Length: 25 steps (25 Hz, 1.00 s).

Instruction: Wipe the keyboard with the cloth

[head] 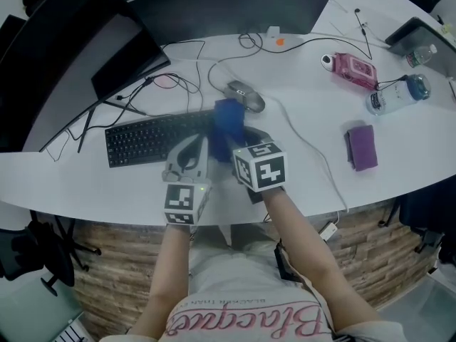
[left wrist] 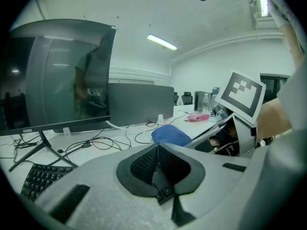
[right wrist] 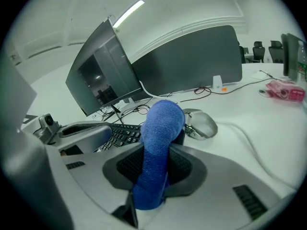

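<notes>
A black keyboard (head: 149,138) lies on the white desk, in front of the monitors. My right gripper (head: 236,147) is shut on a folded blue cloth (head: 229,122), which stands up from its jaws over the keyboard's right end. In the right gripper view the blue cloth (right wrist: 157,153) fills the jaws, with the keyboard (right wrist: 123,132) just beyond it. My left gripper (head: 191,148) hovers over the keyboard's front right part, close beside the right one. It is shut with nothing between its jaws (left wrist: 157,145). From there the blue cloth (left wrist: 171,134) shows ahead to the right.
A grey mouse (head: 246,96) sits just behind the cloth, its cable running to the desk's front edge. Two dark monitors (head: 78,45) stand at the back, with tangled cables (head: 174,80) before them. A purple cloth (head: 362,147), a pink device (head: 354,70) and a water bottle (head: 399,95) lie to the right.
</notes>
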Each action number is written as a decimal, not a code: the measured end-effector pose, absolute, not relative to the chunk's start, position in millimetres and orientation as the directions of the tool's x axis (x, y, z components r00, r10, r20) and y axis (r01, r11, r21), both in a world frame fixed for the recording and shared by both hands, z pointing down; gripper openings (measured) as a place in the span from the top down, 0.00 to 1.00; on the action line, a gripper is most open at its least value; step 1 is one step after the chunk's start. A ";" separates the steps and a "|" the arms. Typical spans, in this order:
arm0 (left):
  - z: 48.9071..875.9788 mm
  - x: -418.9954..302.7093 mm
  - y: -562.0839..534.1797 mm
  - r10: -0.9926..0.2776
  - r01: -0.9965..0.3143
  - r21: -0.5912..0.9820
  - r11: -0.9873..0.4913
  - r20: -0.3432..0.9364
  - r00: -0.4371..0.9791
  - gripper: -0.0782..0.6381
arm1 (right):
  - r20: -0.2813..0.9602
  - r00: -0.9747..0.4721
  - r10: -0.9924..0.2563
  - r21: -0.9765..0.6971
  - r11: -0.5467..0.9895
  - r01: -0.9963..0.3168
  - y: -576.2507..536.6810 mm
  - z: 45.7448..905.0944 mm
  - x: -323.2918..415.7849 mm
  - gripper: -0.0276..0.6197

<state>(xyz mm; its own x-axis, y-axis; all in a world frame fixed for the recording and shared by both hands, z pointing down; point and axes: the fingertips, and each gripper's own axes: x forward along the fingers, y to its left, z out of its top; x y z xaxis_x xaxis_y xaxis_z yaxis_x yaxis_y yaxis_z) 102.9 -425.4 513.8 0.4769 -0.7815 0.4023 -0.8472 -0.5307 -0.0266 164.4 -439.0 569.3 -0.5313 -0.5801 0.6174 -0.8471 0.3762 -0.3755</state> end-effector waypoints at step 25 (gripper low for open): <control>475.0 141.7 -410.1 -0.779 -0.804 -0.103 -0.586 0.346 0.524 0.88 | 0.585 -0.337 -0.737 -0.132 0.323 -0.937 -428.2 526.6 236.7 0.80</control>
